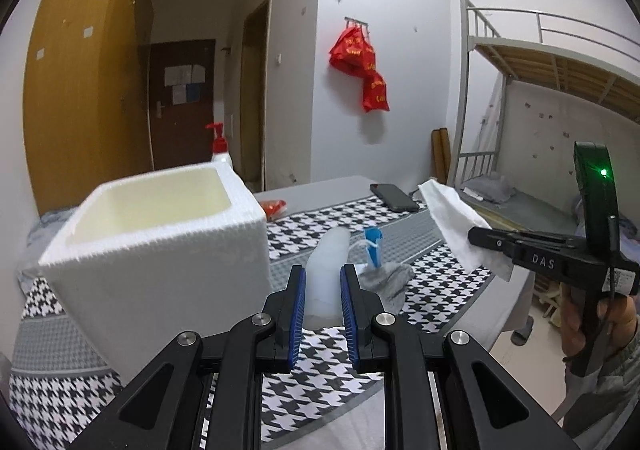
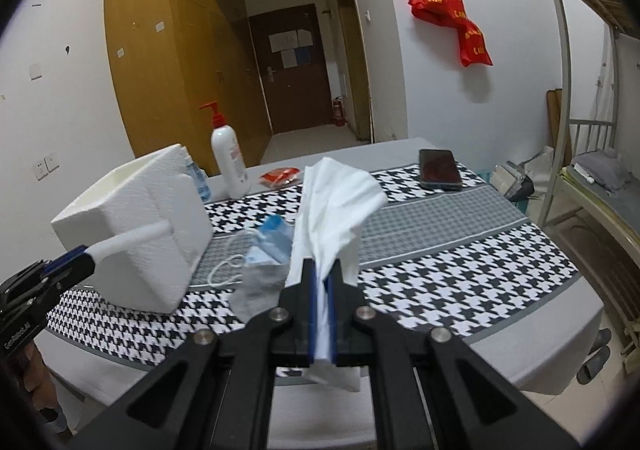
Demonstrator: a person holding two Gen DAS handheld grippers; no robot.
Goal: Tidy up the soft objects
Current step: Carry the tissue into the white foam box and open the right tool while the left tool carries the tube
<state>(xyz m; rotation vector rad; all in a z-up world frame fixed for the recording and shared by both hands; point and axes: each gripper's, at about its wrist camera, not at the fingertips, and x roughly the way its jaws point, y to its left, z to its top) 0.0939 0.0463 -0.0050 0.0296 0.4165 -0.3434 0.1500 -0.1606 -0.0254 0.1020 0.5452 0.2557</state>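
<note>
Left wrist view: the left gripper (image 1: 323,276) is clamped on a white handle (image 1: 326,274) that runs to the foam box (image 1: 160,250), which tilts above the houndstooth tablecloth (image 1: 436,270); right of the box, the right gripper (image 1: 480,234) pinches a white tissue (image 1: 452,226).

Right wrist view: the right gripper (image 2: 325,270) is clenched on the tissue (image 2: 336,206), raised right of the foam box (image 2: 136,226); a crumpled blue face mask (image 2: 264,250) lies on the cloth just right of the box; the left gripper (image 2: 86,256) grips the handle (image 2: 128,238) at the box's side.

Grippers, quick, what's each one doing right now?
Left gripper: closed on a whitish foam piece that juts from the foam box.
Right gripper: closed on a white tissue.
</note>
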